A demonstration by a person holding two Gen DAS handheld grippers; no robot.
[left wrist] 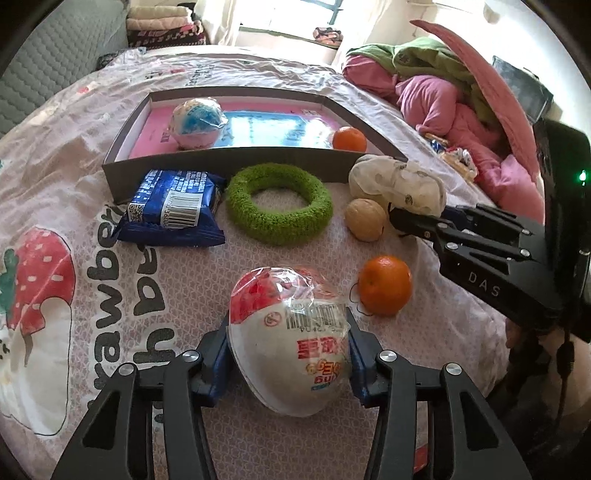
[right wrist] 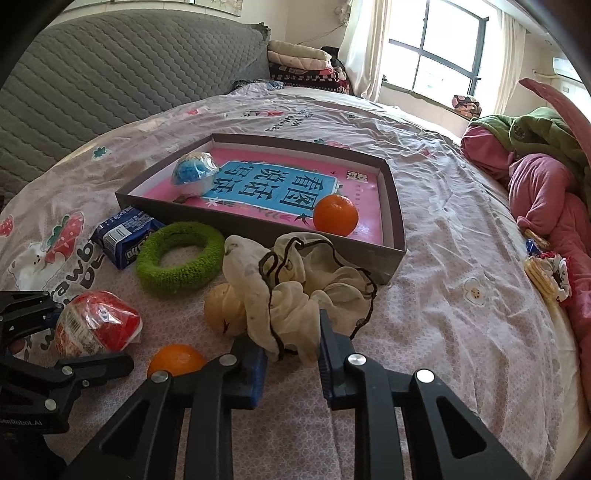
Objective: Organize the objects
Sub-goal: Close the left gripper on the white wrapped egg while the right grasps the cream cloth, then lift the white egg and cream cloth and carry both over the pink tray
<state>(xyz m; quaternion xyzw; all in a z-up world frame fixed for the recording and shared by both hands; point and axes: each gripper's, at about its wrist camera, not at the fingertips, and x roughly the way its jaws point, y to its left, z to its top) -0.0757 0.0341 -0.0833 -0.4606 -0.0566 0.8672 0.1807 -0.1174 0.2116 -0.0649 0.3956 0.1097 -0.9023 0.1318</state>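
left gripper [left wrist: 288,354]: we've got it closed round the red-and-white wrapped egg [left wrist: 288,343], which sits on the bedsheet [left wrist: 177,280]
right gripper [right wrist: 291,354]: pinched tight on our cream drawstring pouch [right wrist: 295,291]
nearby: orange [left wrist: 386,284], walnut [left wrist: 365,224], green ring [left wrist: 279,205]
far: box [left wrist: 229,162]

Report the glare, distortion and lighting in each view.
Left wrist: window blown out white, wrapper on the egg glints, bed edge bows. Right wrist: window bright but panes readable, box sides curve, corners vignetted black.
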